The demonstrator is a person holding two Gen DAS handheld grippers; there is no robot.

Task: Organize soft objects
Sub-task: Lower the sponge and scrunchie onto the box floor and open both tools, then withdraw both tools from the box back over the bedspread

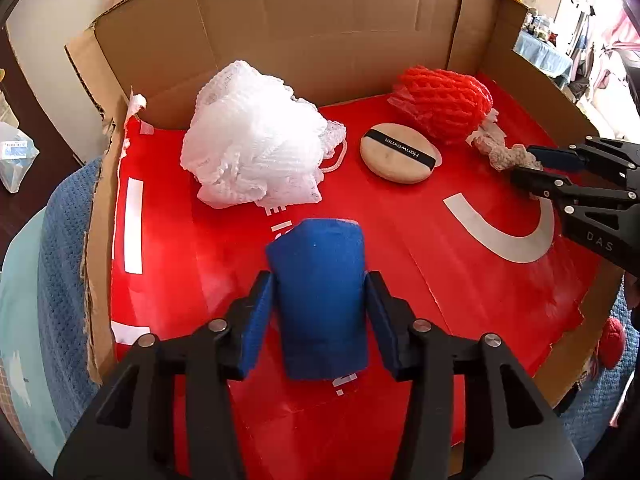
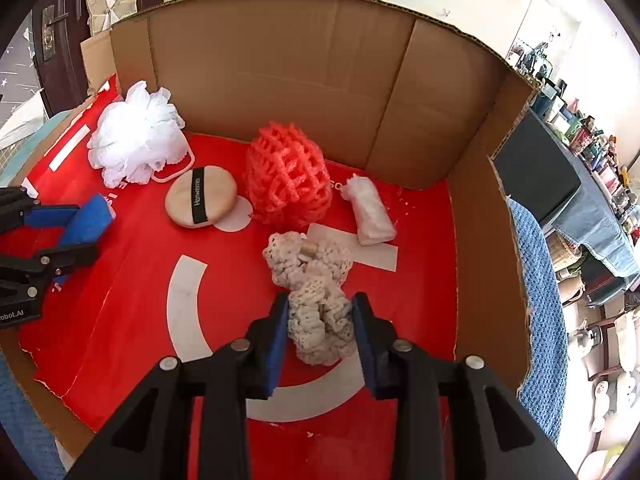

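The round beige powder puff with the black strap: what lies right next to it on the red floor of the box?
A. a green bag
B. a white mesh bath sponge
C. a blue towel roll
B: the round beige powder puff lies between the white mesh bath sponge and the red foam net.

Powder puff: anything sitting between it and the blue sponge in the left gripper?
Nothing. In the left wrist view, only bare red cardboard lies between the powder puff and the blue sponge in the left gripper. The white loofah sits off to the left.
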